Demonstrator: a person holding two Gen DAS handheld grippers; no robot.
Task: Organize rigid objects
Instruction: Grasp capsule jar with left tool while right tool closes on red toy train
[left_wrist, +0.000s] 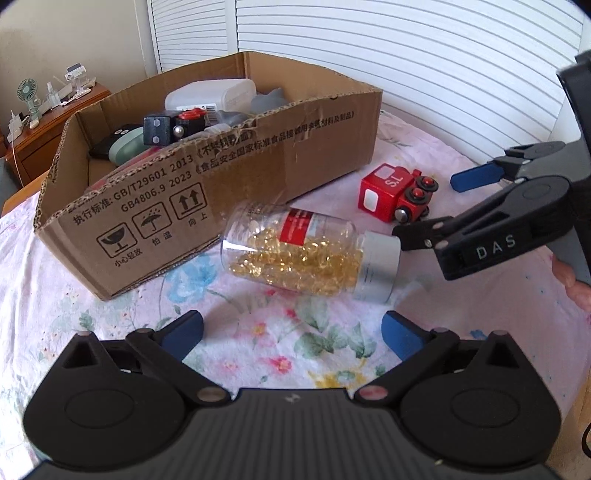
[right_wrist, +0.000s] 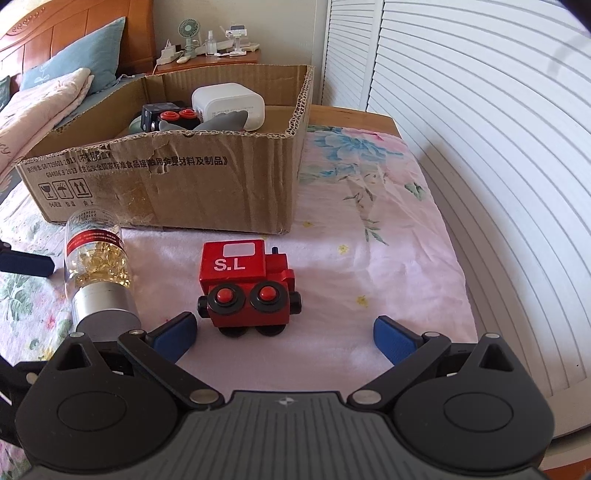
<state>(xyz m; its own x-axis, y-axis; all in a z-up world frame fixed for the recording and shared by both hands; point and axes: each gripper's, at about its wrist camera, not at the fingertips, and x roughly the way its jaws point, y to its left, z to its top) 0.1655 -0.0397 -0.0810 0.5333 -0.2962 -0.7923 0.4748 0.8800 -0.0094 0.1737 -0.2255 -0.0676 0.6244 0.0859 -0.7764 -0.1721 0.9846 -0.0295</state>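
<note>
A clear bottle of yellow capsules (left_wrist: 295, 254) with a silver cap lies on its side on the floral bedsheet, just ahead of my open, empty left gripper (left_wrist: 291, 332). It also shows in the right wrist view (right_wrist: 96, 266). A red toy train marked "S.L" (right_wrist: 247, 284) stands just ahead of my open, empty right gripper (right_wrist: 284, 336), nearer its left finger; the train also shows in the left wrist view (left_wrist: 395, 192). The cardboard box (left_wrist: 221, 184) behind them holds a black and red toy block (left_wrist: 173, 125), a white case (right_wrist: 229, 103) and a grey toy.
The box (right_wrist: 229, 184) sits at the back of the bed. A white slatted wardrobe door (right_wrist: 498, 147) runs along the right. A wooden nightstand (right_wrist: 207, 62) with a small fan stands behind the box. A blue pillow (right_wrist: 74, 55) and folded quilt lie far left.
</note>
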